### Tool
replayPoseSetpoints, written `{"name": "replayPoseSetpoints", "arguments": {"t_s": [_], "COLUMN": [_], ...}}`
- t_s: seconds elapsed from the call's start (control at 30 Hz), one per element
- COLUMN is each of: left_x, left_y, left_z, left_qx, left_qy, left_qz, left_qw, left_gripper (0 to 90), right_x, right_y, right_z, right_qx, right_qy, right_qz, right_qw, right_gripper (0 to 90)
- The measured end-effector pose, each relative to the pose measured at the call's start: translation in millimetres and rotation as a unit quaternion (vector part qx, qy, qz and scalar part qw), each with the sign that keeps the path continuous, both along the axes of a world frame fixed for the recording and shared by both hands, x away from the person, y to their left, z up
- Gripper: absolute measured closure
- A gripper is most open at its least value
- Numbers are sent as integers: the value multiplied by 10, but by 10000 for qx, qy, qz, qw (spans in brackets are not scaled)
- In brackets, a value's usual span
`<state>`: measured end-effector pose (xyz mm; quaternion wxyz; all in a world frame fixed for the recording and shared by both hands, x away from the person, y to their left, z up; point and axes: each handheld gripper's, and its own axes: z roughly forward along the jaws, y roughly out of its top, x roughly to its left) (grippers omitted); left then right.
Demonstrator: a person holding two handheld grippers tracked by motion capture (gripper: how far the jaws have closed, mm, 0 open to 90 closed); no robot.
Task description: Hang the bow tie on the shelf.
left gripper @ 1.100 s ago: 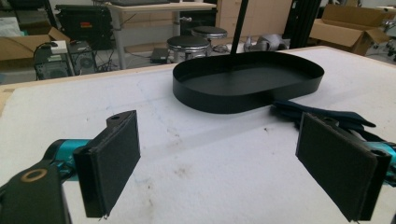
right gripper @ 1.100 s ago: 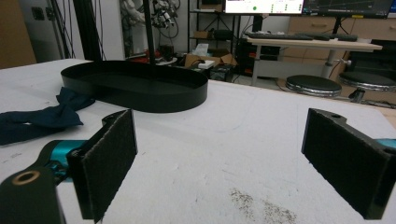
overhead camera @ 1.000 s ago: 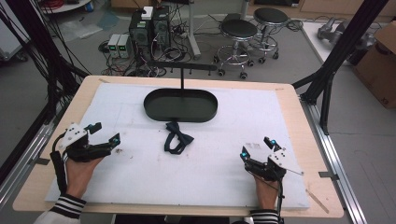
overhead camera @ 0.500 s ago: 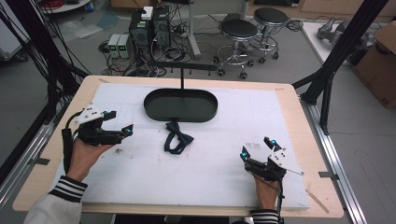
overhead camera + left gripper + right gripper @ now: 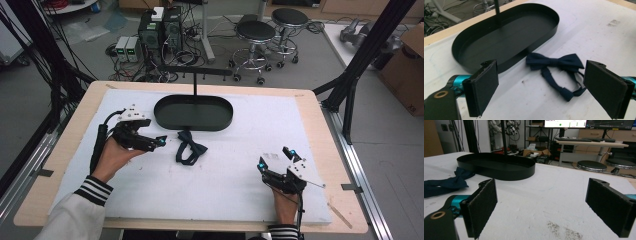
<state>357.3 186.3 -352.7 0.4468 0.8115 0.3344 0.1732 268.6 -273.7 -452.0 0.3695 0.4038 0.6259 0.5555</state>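
My left gripper [image 5: 159, 142] sits just left of the bow tie [image 5: 188, 148], its jaws spread wide and gripping nothing. In the left gripper view the bow tie [image 5: 559, 68] lies flat on the white mat [image 5: 599, 30] between and beyond the two pads [image 5: 485, 86], its strap looping toward me. The tie is near the middle of the table, just on the near side of the black oval tray [image 5: 193, 112], close to its wall. A post [image 5: 195, 84] rises from the tray's far side. My right gripper [image 5: 275, 159] rests on the mat at the near right, well apart from the tie, jaws also wide with nothing between them.
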Motion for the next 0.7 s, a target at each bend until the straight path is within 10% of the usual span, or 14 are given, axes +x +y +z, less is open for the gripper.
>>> {"name": "replayPoseSetpoints", "arguments": {"t_s": [0.7], "left_x": [266], "left_y": [-438], "left_z": [-307], "left_qx": [471], "left_qy": [984], "left_qz": [-33], "left_qw": [9940], "left_gripper": [200], "right_x": [-7], "right_y": [-3], "right_z": [-1], "right_qx": [23], "right_qy": [-6], "right_qz": [-6], "right_qw": [10000], "right_gripper": [95]}}
